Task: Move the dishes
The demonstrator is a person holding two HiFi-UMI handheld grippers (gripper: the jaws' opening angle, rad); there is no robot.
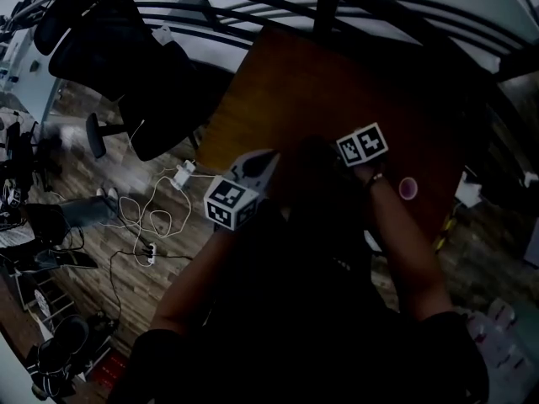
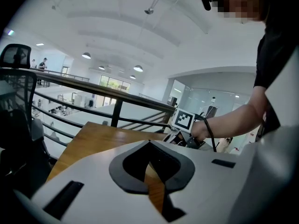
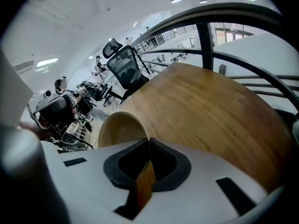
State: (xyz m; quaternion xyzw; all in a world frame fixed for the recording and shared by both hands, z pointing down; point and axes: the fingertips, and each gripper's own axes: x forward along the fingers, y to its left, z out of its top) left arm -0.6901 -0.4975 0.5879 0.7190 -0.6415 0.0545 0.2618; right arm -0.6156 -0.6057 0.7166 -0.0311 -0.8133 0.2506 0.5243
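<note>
I'm over the wooden table [image 1: 328,82] now. It's dark brown in the head view and a much lighter, warm grain in both gripper views. A small round pink thing [image 1: 408,188] sits on it near the right edge. The right gripper view shows a cream bowl [image 3: 117,127] on the wood at the near left, its rim arching up. I can't tell how it rests.

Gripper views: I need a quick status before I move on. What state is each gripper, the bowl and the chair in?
left gripper: jaws together, nothing between them.
right gripper: jaws together, nothing between them.
bowl: ungripped, just beyond the right gripper's tips, lower part hidden.
table: under both grippers.
office chair: unoccupied.
</note>
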